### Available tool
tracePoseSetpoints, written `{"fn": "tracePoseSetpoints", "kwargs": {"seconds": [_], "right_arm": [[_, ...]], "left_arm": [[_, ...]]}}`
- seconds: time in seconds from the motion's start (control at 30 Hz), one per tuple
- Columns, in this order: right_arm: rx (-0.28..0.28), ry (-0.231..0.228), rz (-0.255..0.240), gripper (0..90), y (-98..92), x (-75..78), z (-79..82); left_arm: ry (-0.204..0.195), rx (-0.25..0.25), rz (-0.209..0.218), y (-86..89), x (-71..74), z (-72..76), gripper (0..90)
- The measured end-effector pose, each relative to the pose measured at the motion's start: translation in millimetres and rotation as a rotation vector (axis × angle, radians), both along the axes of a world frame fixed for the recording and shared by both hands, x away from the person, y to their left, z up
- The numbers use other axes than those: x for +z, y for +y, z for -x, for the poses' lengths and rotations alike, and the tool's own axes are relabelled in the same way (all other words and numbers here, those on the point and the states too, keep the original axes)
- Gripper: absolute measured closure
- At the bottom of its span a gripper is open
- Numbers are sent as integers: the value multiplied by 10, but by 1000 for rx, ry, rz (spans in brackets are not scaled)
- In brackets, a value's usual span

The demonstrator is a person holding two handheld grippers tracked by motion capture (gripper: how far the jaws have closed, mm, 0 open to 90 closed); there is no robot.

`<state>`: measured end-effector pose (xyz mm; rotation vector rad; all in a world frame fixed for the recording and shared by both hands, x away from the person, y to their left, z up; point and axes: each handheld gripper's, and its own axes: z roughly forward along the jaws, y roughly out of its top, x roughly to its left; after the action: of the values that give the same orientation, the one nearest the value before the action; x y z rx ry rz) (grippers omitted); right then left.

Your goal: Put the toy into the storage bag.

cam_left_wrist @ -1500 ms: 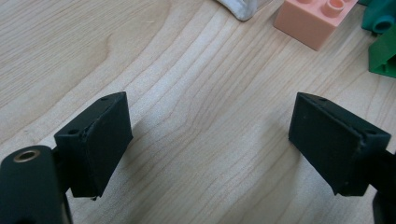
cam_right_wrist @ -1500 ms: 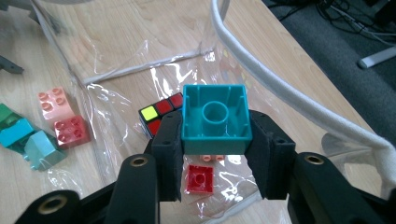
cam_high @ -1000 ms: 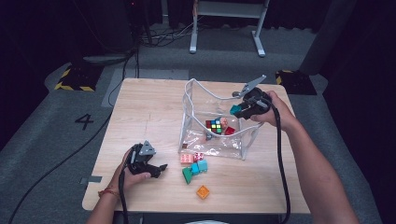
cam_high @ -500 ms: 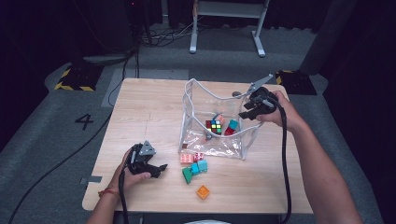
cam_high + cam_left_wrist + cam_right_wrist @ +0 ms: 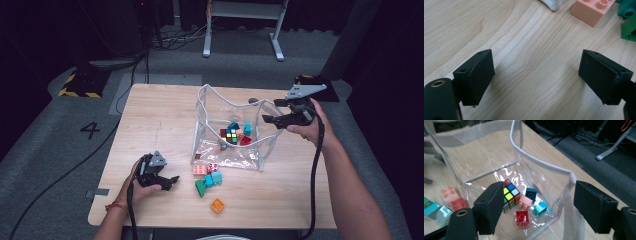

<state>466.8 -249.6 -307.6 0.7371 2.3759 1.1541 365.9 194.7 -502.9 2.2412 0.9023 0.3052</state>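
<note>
A clear plastic bag (image 5: 205,116) stands open on the wooden table (image 5: 155,125). Inside it lie a Rubik's cube (image 5: 231,136) (image 5: 509,194), a light blue brick (image 5: 247,129) (image 5: 540,208), a dark teal brick (image 5: 531,193), a pink brick (image 5: 525,201) and a red brick (image 5: 522,217). My right gripper (image 5: 270,112) (image 5: 539,202) hovers at the bag's right rim. Its jaws have just been opening and stand wide with nothing between them. My left gripper (image 5: 172,182) (image 5: 536,75) rests on the table at the front left, open and empty.
Loose bricks lie in front of the bag: pink (image 5: 200,169) (image 5: 594,11), cyan (image 5: 215,178), green (image 5: 201,187) (image 5: 629,27) and orange (image 5: 217,205). Beyond the table's far edge, a metal stand (image 5: 242,30) and cables are on the floor.
My right gripper let a teal brick drop into the bag, opened its jaws and drew back to the right and up. The left gripper stayed put.
</note>
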Motion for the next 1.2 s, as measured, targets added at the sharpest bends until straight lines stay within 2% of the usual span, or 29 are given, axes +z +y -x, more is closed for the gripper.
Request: {"fn": "tracePoseSetpoints", "kwargs": {"seconds": [0.1, 0.23, 0.33, 0.43, 0.57, 0.67, 0.73, 0.8, 0.87, 1.0, 1.03, 1.07, 1.1, 1.17, 1.2], "right_arm": [[-11, -36, -49, 237, -146, 47, 98], [-31, -63, -59, 225, -284, 64, 231], [-46, -83, -92, 225, -385, 51, 340], [-46, -106, -120, 225, -474, 9, 463], [-63, -142, -113, 226, -590, -74, 643], [-61, -141, -134, 226, -655, -133, 782], [-56, -150, -130, 226, -665, -185, 841], [-50, -136, -117, 226, -657, -285, 918], [-49, -143, -105, 226, -639, -349, 964], [-11, -131, -93, 226, -563, -524, 1088], [-4, -112, -84, 226, -536, -572, 1118], [4, -111, -70, 226, -500, -634, 1165], [16, -98, -75, 225, -479, -689, 1198], [37, -51, -82, 219, -414, -821, 1266], [53, -36, -62, 219, -377, -895, 1297]], "left_arm": [[0, -1, 0, 1, 0, -1, 134], [0, 0, 0, 0, 0, 0, 134], [-1, -2, -1, 1, 0, -1, 134], [0, -1, -1, 1, 0, -1, 134], [-1, -1, -1, 1, 0, -1, 134], [0, -1, -1, 0, 0, -1, 134], [0, -1, -1, 1, 0, -1, 134], [-1, -1, -1, 0, 0, -1, 134], [-1, -1, -1, 0, 0, -1, 134], [-1, -1, -1, 0, 0, -1, 134], [-1, -1, -1, 0, 0, -1, 134], [-1, -1, -1, 1, 0, -1, 134], [-1, -1, -1, 0, 0, 0, 134], [-1, -1, -1, 0, 0, 0, 134], [-1, -1, -1, 1, 0, -1, 134]]}}
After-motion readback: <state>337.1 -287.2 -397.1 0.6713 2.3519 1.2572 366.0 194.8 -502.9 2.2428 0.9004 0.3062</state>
